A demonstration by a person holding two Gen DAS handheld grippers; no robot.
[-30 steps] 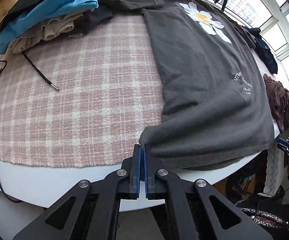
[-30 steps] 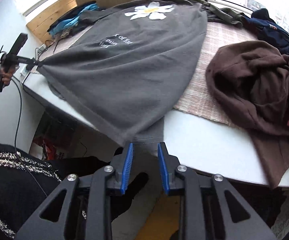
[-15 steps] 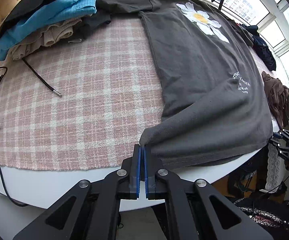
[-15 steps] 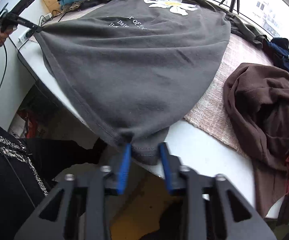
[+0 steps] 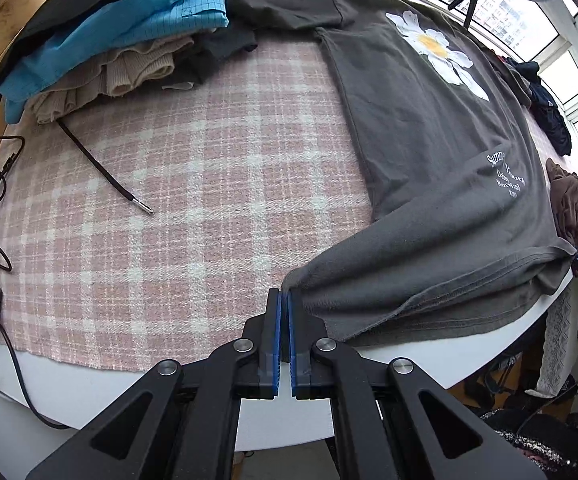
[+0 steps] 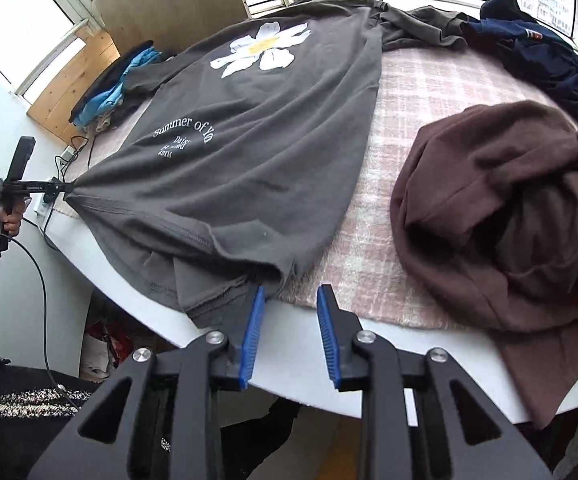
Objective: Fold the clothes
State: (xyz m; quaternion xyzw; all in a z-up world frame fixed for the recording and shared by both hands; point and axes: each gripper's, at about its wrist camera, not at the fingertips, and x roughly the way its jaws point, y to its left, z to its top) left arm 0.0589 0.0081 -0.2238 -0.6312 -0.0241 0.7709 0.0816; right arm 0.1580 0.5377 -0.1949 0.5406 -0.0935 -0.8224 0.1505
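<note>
The grey T-shirt lies print-up on the checked cloth, its long axis running from the far edge of the tabletop, where the collar and daisy print sit, to the near edge, where the hem spills over. The coming move turns on the hem's two corners. The left gripper has its jaws pressed together on the hem's left corner, pulled taut just above the cloth near the near edge. The right gripper sits at the opposite hem corner with its jaws apart: they have just been opening, and the corner now lies just off the left blue pad, seemingly outside the gap rather than in it, though the fold of fabric there makes that hard to read. So the right hand is the nearer one to the loose corner and would need to shift slightly left to straddle it. Both grippers point steeply downward over the near edge. A brown garment is heaped to the right, well clear of the shirt
</note>
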